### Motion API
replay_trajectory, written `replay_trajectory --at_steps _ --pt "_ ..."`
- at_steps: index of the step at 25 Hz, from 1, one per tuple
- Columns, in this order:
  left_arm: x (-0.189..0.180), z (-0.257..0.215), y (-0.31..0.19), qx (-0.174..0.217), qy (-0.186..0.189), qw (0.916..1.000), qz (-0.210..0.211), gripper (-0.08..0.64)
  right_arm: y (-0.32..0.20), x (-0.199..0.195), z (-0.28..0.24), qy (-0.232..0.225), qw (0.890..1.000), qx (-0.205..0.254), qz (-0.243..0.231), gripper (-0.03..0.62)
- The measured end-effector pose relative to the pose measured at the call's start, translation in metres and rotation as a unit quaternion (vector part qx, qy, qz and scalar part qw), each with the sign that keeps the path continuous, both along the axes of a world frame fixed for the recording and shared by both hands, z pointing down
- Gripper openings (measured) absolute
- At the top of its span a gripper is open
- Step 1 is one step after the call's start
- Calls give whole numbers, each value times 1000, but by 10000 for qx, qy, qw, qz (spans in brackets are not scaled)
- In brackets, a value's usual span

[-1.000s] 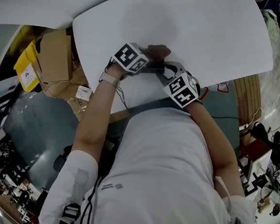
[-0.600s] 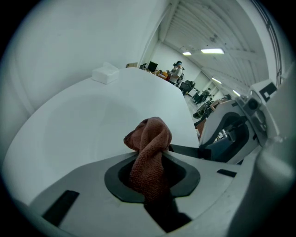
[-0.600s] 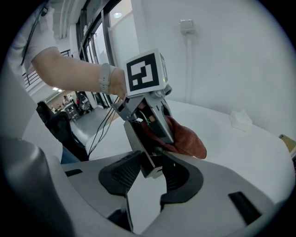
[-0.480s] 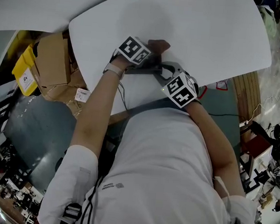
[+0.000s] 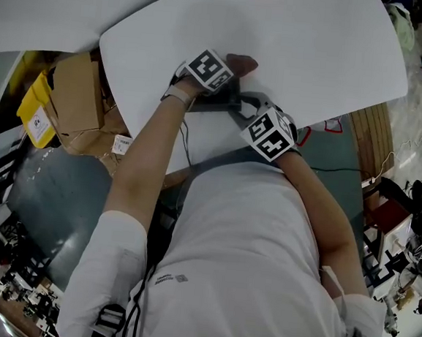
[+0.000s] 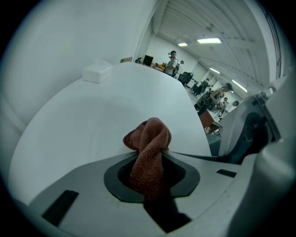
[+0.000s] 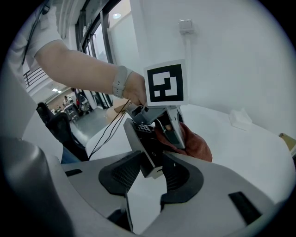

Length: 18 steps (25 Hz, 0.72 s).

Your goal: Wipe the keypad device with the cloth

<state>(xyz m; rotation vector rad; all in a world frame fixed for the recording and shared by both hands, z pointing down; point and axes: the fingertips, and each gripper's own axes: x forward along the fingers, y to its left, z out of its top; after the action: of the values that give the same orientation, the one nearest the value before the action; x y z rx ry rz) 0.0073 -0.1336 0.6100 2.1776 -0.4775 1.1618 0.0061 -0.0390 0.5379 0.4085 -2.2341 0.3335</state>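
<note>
My right gripper [image 7: 148, 169] is shut on the lower end of a dark keypad device [image 7: 141, 139], which it holds tilted above the white table [image 5: 317, 41]. A rust-brown cloth [image 6: 150, 139] is bunched between the jaws of my left gripper [image 6: 150, 173], which is shut on it. In the right gripper view the left gripper [image 7: 173, 132], under its marker cube, presses the cloth [image 7: 196, 146] against the upper part of the device. In the head view both grippers meet near the table's front edge, and the cloth [image 5: 244, 63] shows just beyond the left marker cube.
A small white box [image 6: 97, 72] sits far back on the table. Thin black cables [image 7: 104, 134] trail from the device over the table edge. Cardboard boxes [image 5: 78, 90] and a yellow package [image 5: 36, 112] lie on the floor to the left of the table.
My left gripper, with the cloth in it, has shifted a little farther over the table and to the right along the device. The right gripper and the device have stayed put.
</note>
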Motion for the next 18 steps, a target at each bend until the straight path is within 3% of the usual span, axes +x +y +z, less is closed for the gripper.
replay_trajectory --at_steps 3,9,18 --pt "2 1 -2 55 15 10000 64 80 0 0 0 -4 10000 5 9 152" --pt "12 -16 15 -157 516 9983 230 80 0 0 -1 -34 10000 9 4 152" --pt "12 -30 33 -157 679 9971 313 80 1 1 0 -80 9999 58 17 152"
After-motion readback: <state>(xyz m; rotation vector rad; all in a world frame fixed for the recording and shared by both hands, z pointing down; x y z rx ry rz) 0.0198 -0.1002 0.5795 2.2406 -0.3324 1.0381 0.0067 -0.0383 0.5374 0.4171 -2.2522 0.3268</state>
